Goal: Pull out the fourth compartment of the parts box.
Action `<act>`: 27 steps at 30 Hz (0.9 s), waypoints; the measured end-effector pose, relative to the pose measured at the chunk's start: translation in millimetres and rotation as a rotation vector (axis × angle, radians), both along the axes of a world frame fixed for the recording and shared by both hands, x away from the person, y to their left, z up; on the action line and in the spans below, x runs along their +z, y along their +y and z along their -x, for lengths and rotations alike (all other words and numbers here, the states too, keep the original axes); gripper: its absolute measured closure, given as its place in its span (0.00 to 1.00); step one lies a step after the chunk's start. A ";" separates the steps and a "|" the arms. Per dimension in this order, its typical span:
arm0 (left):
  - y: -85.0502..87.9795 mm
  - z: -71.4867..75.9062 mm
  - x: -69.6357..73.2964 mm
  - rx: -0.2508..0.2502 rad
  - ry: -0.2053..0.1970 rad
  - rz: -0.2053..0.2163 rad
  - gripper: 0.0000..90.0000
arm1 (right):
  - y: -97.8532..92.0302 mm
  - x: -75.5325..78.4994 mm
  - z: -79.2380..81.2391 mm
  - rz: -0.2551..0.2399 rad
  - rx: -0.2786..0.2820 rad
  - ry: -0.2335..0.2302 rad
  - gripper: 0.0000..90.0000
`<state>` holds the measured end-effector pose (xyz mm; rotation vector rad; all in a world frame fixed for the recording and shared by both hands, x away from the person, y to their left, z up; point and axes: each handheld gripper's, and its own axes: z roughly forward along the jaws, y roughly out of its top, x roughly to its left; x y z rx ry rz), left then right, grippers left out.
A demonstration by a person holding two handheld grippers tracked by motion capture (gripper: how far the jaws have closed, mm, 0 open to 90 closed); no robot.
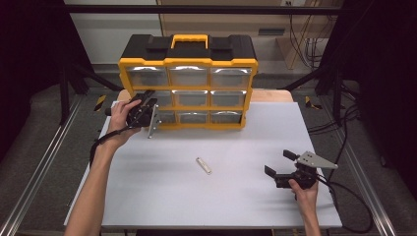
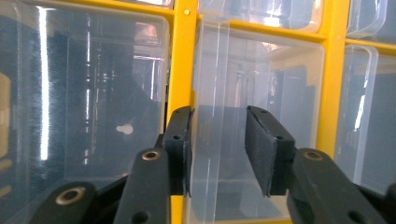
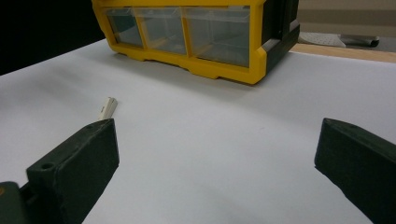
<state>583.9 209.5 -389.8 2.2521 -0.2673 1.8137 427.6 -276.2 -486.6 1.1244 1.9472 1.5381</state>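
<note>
Between the left claw's (image 2: pixel 218 149) two black jaws sits the raised front tab of a clear drawer (image 2: pixel 259 130) in the yellow organizer (image 1: pixel 188 81), at its left column by the high view. The jaws stand narrowly apart around that tab, one close against its left edge, the other just off its right face, so no firm pinch shows yet. The drawer looks flush with its neighbours, so by my judgement the pull-out has not begun; closing on the tab and drawing it out are left.

Well away from that claw, ahead and to the left of the right claw (image 3: pixel 217 158), a small pale stick-like part (image 1: pixel 203 165) lies on the white surface (image 1: pixel 236 206). It is probably meant for the drawer and is not yet picked up. The right claw hovers low over the surface with its jaws spread wide and nothing between them.

The left gripper view alone gives the tab's fit between the jaws; the high view gives the spread of organizer, part and both hands.
</note>
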 end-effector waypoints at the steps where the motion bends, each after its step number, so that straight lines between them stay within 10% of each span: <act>1: 0.0 0.0 -0.2 0.001 -0.004 -0.001 0.71 | -0.1 0.0 0.0 0.001 0.000 0.000 0.00; 27: 0.2 0.9 -1.1 -0.003 -0.080 -0.102 0.86 | -0.2 0.7 0.3 -0.003 0.002 -0.003 0.00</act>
